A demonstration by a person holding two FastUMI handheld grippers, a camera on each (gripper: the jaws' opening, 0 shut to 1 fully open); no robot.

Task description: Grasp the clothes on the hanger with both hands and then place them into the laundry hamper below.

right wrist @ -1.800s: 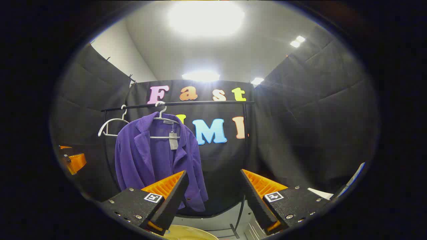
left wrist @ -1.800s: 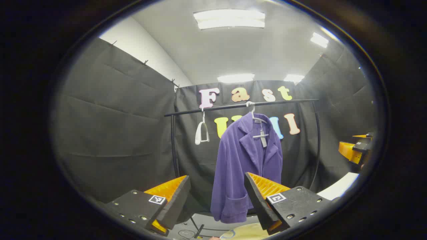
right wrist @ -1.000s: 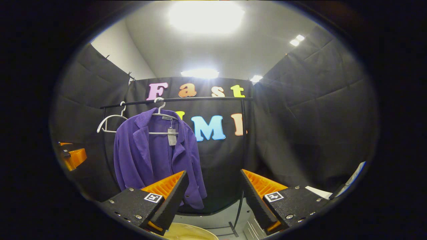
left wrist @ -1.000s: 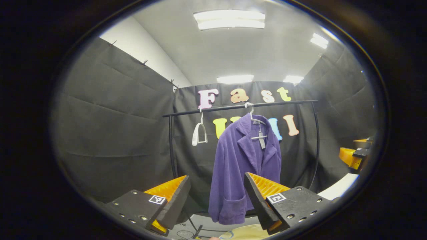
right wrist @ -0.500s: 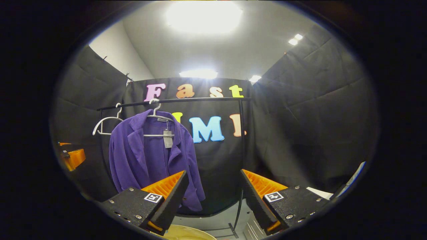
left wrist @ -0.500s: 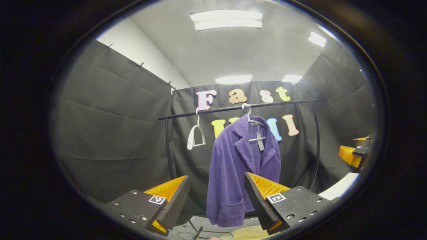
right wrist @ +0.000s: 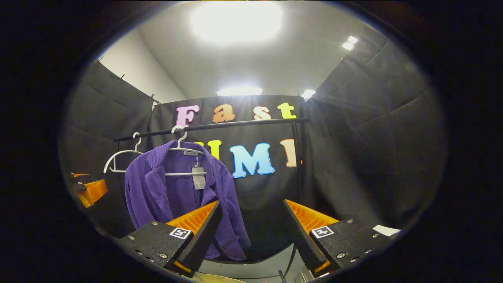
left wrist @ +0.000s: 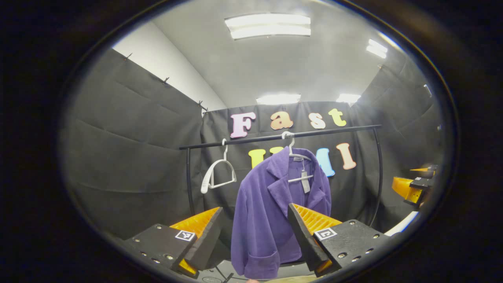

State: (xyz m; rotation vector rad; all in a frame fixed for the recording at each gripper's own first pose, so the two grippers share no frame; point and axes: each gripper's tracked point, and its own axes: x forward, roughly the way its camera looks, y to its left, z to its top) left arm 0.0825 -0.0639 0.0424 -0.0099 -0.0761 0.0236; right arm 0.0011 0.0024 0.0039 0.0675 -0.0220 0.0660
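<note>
Purple jacket (left wrist: 271,212) hangs open on white hanger (left wrist: 295,157), tag dangling.

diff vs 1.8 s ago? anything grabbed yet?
Nothing grabbed. The purple jacket now looks larger and lower in both views, so both grippers have moved closer. Left gripper and right gripper stayed open and empty; jacket still on its hanger on the rail.

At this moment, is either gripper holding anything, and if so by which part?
Nothing is held. The left gripper and right gripper both stand open, short of the purple jacket, which hangs on its hanger.
</note>
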